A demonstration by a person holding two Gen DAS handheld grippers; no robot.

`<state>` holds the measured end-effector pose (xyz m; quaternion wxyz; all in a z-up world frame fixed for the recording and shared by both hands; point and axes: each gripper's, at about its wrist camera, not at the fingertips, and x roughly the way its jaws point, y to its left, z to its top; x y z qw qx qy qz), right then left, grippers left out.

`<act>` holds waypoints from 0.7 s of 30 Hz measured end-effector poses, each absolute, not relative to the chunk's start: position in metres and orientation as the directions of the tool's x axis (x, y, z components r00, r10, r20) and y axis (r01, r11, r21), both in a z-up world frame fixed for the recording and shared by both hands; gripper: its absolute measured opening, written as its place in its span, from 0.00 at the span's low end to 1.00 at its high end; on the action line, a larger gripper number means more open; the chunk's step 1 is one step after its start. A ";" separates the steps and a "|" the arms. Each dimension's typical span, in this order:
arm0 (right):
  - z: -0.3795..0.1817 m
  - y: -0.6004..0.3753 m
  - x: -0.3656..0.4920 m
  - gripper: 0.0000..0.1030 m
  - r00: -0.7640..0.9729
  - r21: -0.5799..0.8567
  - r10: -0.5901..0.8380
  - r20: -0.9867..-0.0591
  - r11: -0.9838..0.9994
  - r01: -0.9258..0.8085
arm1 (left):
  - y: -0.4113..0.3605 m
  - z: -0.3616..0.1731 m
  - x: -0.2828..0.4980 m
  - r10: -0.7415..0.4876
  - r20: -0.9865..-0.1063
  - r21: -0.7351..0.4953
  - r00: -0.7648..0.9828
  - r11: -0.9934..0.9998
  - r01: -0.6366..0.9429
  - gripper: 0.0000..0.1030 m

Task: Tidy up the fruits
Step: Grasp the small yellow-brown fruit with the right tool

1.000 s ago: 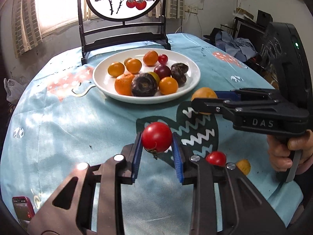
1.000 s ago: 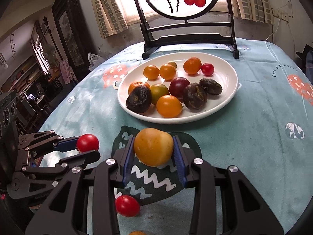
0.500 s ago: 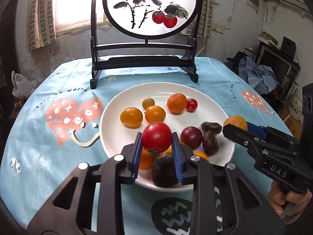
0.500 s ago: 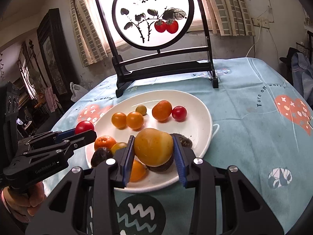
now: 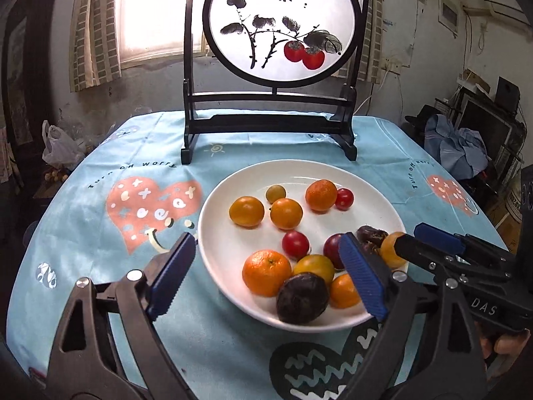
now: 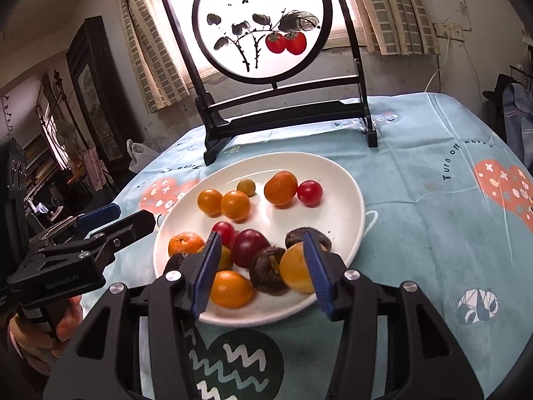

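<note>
Yellow-orange fruit (image 6: 294, 271) on white plate (image 6: 346, 200), touching right gripper's (image 6: 263, 271) right-hand pad, other pad clear: jaws just opened. Left gripper (image 5: 266, 273) just spread wide, empty; red tomato (image 5: 295, 245) on plate ahead.

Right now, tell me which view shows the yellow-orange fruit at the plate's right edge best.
The right wrist view: the yellow-orange fruit sits close and large, though a blue pad overlaps its right side. In the left wrist view the right hand-held gripper hides most of it.
</note>
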<state>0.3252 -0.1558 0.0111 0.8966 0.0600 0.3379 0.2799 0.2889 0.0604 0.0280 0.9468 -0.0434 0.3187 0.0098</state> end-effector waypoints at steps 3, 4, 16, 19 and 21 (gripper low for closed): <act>0.006 -0.157 0.308 0.52 0.578 0.291 0.554 -0.599 0.823 -0.488 | 0.064 0.020 0.269 -0.017 -0.622 -0.088 0.783 0.995 -0.048 0.92; 0.003 -0.157 0.301 0.52 0.564 0.287 0.559 -0.608 0.817 -0.500 | 0.065 0.015 0.262 -0.022 -0.629 -0.089 0.777 0.995 -0.044 0.92; -0.022 -0.146 0.190 0.52 0.321 0.176 0.592 -0.739 0.630 -0.756 | 0.072 -0.008 0.197 0.049 -0.638 0.012 0.769 0.998 -0.054 0.93; -0.026 -0.149 0.180 0.52 0.320 0.157 0.571 -0.756 0.633 -0.758 | 0.073 -0.010 0.197 0.055 -0.644 0.013 0.763 0.998 -0.061 0.94; -0.026 -0.153 0.176 0.52 0.314 0.156 0.563 -0.765 0.634 -0.757 | 0.073 -0.012 0.197 0.062 -0.646 0.021 0.761 0.998 -0.064 0.94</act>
